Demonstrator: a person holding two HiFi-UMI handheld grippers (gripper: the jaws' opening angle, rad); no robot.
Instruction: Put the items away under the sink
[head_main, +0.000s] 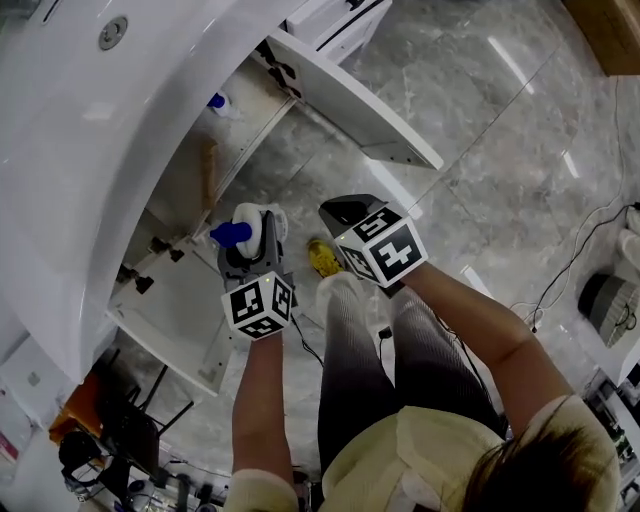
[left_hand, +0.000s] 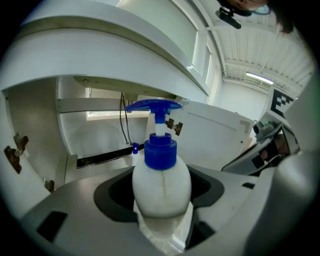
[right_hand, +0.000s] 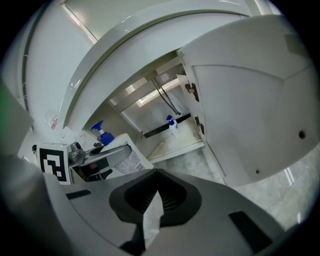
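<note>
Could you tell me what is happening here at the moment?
A person faces the open cabinet under the sink, a gripper in each hand. The left gripper is shut on a white pump bottle with a blue pump, held before the opening, not yet inside. The right gripper is shut and empty. A small blue-topped bottle stands inside the cabinet.

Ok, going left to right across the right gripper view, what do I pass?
Marker cube → pump bottle → small spray bottle standing in the cabinet → open cabinet door.
</note>
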